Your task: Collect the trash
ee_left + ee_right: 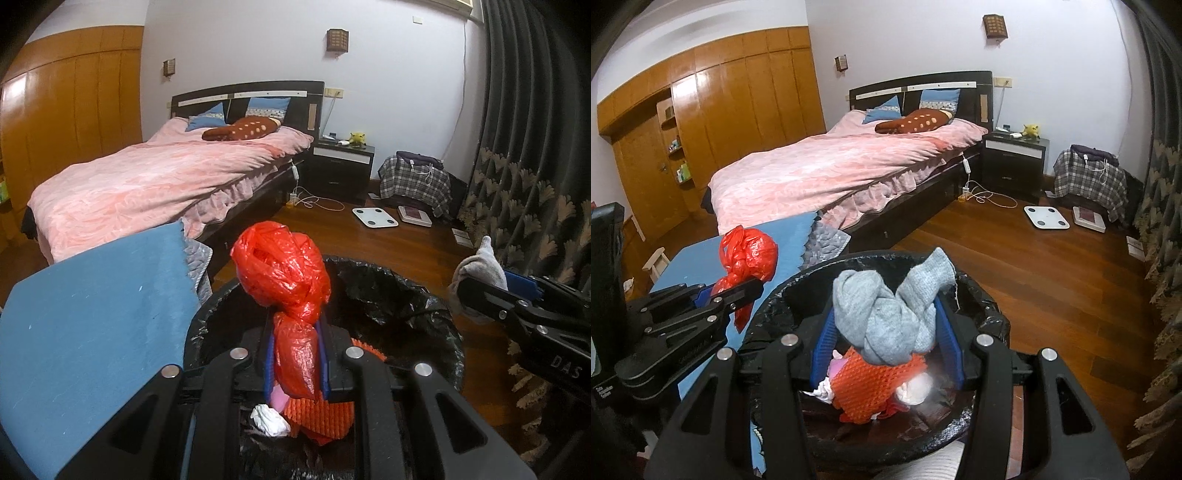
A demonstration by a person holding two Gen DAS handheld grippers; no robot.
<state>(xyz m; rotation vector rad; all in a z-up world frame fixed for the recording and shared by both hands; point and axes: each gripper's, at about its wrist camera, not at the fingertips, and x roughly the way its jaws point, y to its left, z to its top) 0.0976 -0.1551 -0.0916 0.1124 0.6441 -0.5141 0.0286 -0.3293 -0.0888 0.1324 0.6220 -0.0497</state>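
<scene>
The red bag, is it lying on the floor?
No, the left tool holds the red bag up above the black trash bin.

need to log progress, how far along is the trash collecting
Done: orange mesh and crumpled tissue already lie in the bin. In hand: left gripper clamps a red bag, right gripper a grey cloth, both above it. Left: dropping both.

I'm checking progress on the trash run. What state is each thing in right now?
left gripper: shut on the red plastic bag, held over the bin
right gripper: shut on the grey cloth, held over the bin
trash bin: open, black liner in place, partly filled
orange mesh: lying inside the bin
white tissue: crumpled, lying inside the bin
</scene>
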